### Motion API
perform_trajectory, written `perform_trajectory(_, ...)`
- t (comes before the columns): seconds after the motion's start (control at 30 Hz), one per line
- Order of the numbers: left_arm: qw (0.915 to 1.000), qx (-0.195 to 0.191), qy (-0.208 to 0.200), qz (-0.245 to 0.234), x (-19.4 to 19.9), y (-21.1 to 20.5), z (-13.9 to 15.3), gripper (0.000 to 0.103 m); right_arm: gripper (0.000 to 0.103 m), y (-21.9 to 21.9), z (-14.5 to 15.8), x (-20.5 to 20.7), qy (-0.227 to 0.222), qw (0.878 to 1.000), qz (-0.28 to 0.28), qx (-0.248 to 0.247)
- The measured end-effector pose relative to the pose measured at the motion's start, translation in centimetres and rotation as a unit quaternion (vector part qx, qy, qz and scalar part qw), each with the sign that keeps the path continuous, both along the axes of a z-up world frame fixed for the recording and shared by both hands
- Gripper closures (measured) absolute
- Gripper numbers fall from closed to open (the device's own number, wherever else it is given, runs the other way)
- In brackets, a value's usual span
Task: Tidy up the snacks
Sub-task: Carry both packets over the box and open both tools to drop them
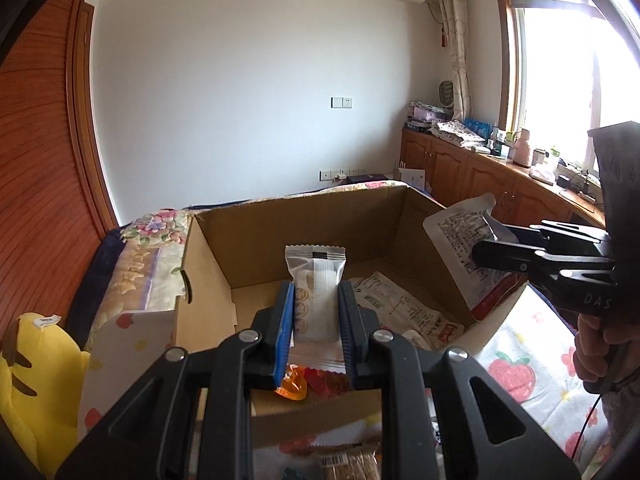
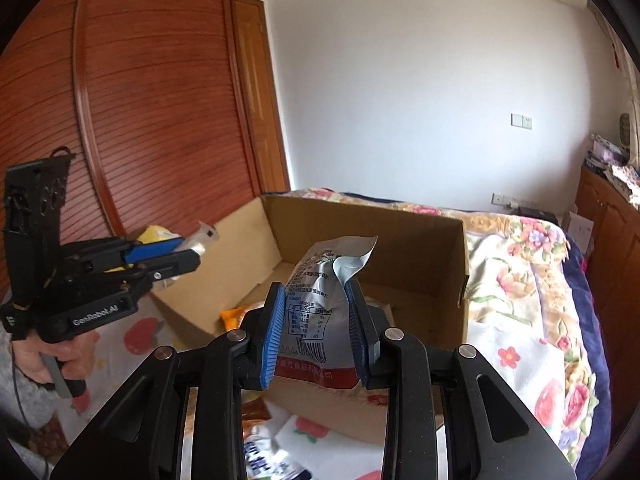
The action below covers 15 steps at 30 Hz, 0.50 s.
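Blue pads of my left claw (image 1: 316, 332) pinch a small white snack bar (image 1: 316, 288), upright, above the near edge of the cardboard box (image 1: 280, 232) on the bed. My right claw (image 2: 316, 328) clamps a silver snack pouch (image 2: 320, 300) over the same box. Both are in the carrying step, I judge. Next, each must go lower over the box floor, where other packets (image 1: 404, 312) lie, then let go.
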State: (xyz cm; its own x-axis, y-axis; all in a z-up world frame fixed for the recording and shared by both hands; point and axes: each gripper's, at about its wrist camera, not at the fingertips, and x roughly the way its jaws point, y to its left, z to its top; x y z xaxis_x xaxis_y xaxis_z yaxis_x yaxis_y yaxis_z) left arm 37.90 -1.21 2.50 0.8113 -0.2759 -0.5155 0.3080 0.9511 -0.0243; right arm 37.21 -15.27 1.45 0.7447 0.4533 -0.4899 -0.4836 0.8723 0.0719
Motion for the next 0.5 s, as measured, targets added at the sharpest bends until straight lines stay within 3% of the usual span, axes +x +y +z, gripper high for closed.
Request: perform_trajectory(0.5, 0.9997, -0.005, 0.021, 0.012, 2.1, -0.3, -1.8, 0.083, 0.074, -0.8, -2.5, 2.5, 0.027, 0.999, -0.027, -0.003)
